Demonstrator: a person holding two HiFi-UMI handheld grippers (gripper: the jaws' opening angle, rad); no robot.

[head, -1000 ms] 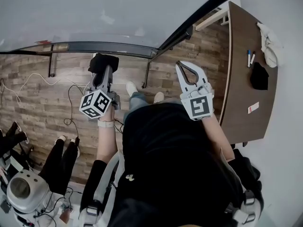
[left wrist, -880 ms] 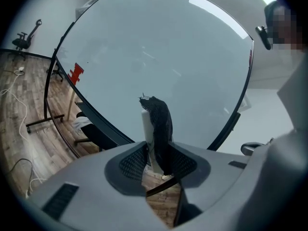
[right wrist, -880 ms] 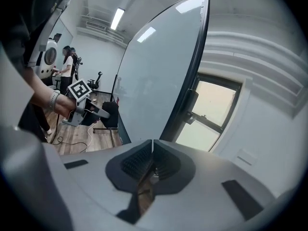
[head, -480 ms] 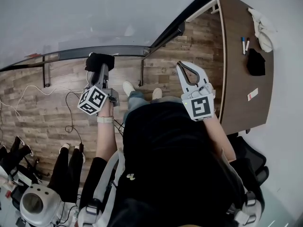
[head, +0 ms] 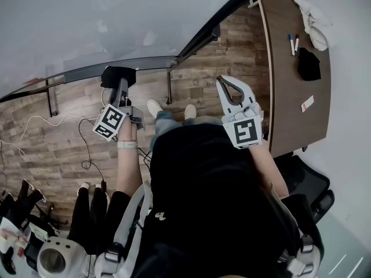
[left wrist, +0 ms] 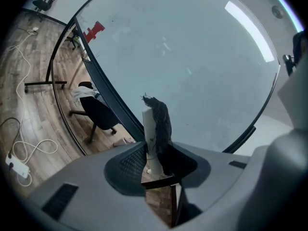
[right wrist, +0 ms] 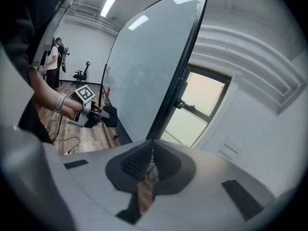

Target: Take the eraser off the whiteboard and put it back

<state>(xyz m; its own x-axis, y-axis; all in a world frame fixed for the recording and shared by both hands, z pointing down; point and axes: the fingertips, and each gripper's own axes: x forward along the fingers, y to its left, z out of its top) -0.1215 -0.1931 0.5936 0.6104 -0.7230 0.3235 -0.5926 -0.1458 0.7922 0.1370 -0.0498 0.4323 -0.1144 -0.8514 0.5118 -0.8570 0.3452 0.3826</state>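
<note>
My left gripper [head: 119, 84] is shut on the eraser [head: 117, 75], a white block with black felt, and holds it just in front of the whiteboard [head: 87, 22], near the dark rail [head: 153, 61] along the board's lower edge. In the left gripper view the eraser [left wrist: 158, 124] stands upright between the jaws with the whiteboard [left wrist: 192, 57] behind it. The right gripper [head: 222, 81] hangs to the right, shut and empty, away from the board. In its own view the right gripper [right wrist: 153, 148] has its jaws together, and the left gripper [right wrist: 91, 112] with the eraser [right wrist: 110, 115] shows at the left.
A brown table [head: 284, 97] stands at the right with markers [head: 293, 43], a black cloth [head: 308, 64] and a white cloth [head: 313, 25]. Cables [head: 35, 123] lie on the wooden floor. Seated people's legs [head: 93, 213] and a white device [head: 55, 259] are at lower left.
The left gripper has sunk a little with the eraser and rolled, so its marker cube is turned. The head view has swung, and the table has shifted up. The right gripper has hardly moved.
</note>
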